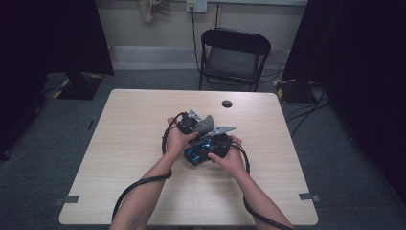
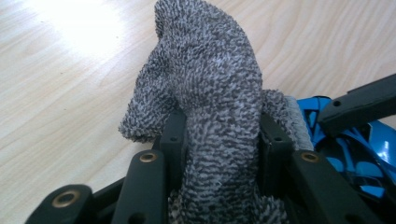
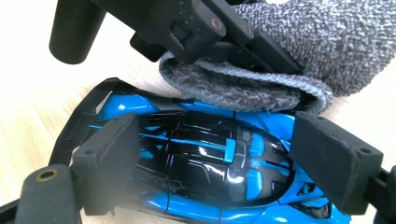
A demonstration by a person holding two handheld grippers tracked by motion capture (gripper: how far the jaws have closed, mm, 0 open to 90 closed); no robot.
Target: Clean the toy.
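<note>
Cloth against toy car: slip and scuff risk at mid-tabletop

Your left tongs (image 2: 219, 140) are clamped on a bunched grey knitted cloth (image 2: 205, 93), whose folded edge lies on the roof of the blue-and-black toy car (image 3: 201, 163). Your right tongs (image 3: 215, 158) straddle the car, pads at its flanks; I cannot tell whether they press. If you wipe hard, the glossy body may squirt out sideways and skid across the tabletop (image 1: 134, 143), or the left tongs' hard tips may scuff the paint.
</note>
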